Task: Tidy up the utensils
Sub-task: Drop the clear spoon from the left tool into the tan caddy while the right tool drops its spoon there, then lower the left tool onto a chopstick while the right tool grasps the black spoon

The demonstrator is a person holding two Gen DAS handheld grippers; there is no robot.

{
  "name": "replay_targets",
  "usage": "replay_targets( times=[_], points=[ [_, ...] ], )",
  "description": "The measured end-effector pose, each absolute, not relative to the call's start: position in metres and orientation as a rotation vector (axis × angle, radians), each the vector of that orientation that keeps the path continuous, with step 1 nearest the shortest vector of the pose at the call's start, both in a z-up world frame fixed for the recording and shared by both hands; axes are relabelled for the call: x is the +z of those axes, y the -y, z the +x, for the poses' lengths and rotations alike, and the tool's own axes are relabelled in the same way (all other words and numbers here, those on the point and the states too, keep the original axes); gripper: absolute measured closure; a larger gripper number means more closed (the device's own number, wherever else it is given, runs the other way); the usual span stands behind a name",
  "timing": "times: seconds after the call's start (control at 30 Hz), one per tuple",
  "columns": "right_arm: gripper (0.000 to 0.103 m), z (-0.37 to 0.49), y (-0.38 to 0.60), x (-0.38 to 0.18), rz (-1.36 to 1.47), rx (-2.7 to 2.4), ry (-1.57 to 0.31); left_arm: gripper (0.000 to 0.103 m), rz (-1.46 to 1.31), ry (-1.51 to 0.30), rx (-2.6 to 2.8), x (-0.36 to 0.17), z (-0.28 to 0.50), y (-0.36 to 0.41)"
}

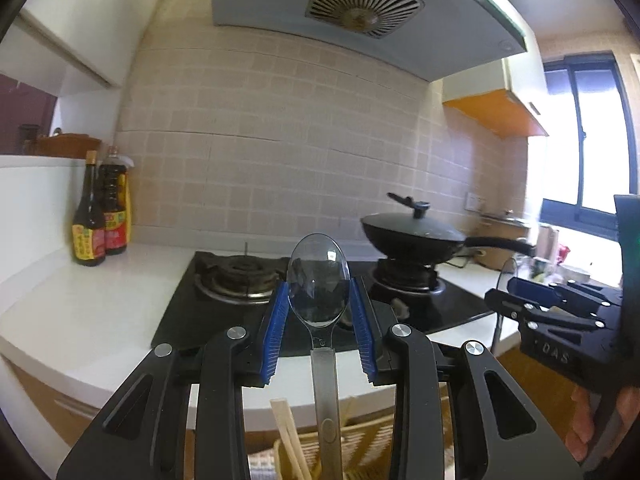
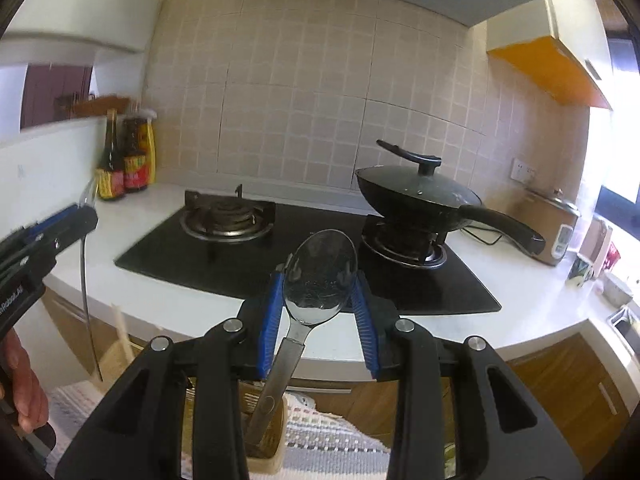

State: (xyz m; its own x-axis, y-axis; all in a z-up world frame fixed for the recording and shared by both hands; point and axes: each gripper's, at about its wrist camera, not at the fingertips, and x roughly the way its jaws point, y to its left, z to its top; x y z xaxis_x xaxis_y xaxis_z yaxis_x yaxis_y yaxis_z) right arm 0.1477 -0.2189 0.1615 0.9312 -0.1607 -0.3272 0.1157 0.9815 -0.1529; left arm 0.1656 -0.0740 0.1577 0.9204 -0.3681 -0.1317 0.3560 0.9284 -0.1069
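Jaws of the left gripper [image 1: 319,322], in the left wrist view, stand fairly wide with a spoon [image 1: 319,280] upright between them; its bowl spans most of the gap and seems to touch both blue pads [image 1: 276,332], so it looks pinched by the bowl edges alone, while its handle runs straight down behind the jaws toward a woven holder [image 1: 360,444] where pale chopsticks [image 1: 290,440] stand just left of the handle. Such a grip on curved, smooth metal is shallow: I judge the spoon could swivel or slip out if the jaws ease or tilt, and its handle could knock the chopsticks on the way in. Off to the right of the jaws, the right gripper [image 1: 532,300] shows side-on. In the right wrist view, the right gripper [image 2: 319,304] likewise stands part-open on a second spoon [image 2: 320,276], bowl caught between the pads and handle slanting down-left into the holder [image 2: 266,428] below the jaws. That tilt suggests a looser hold, and the handle could snag the rim. Beyond the jaws lie tabletop [image 2: 532,300] and stove [image 2: 304,256].
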Motion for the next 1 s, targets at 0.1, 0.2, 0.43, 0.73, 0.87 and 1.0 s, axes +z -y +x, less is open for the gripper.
replay_targets(
  times=[0.1, 0.2, 0.43, 0.73, 0.87, 1.0],
  points=[
    [0.071, 0.156, 0.209, 0.148, -0.194, -0.155, -0.342, 0.073, -0.073, -0.145, -0.357, 0.144, 0.172, 0.076],
    [0.071, 0.159, 0.200, 0.138, -0.230, -0.150, -0.352, 0.072, -0.067, -0.149, -0.364, 0.133, 0.173, 0.076],
    [0.046, 0.141, 0.203, 0.135, -0.128, -0.039, -0.447, 0.062, -0.074, -0.195, -0.417, 0.129, 0.158, 0.064],
    [0.046, 0.089, 0.214, 0.142, 0.024, 0.065, -0.552, 0.058, -0.093, -0.272, -0.497, 0.143, 0.107, 0.043],
    [0.046, 0.066, 0.211, 0.140, 0.027, 0.088, -0.614, 0.058, -0.051, -0.294, -0.507, 0.149, 0.078, 0.044],
    [0.046, 0.050, 0.206, 0.128, 0.027, 0.124, -0.693, 0.058, -0.019, -0.352, -0.527, 0.147, 0.059, 0.047]
  ],
)
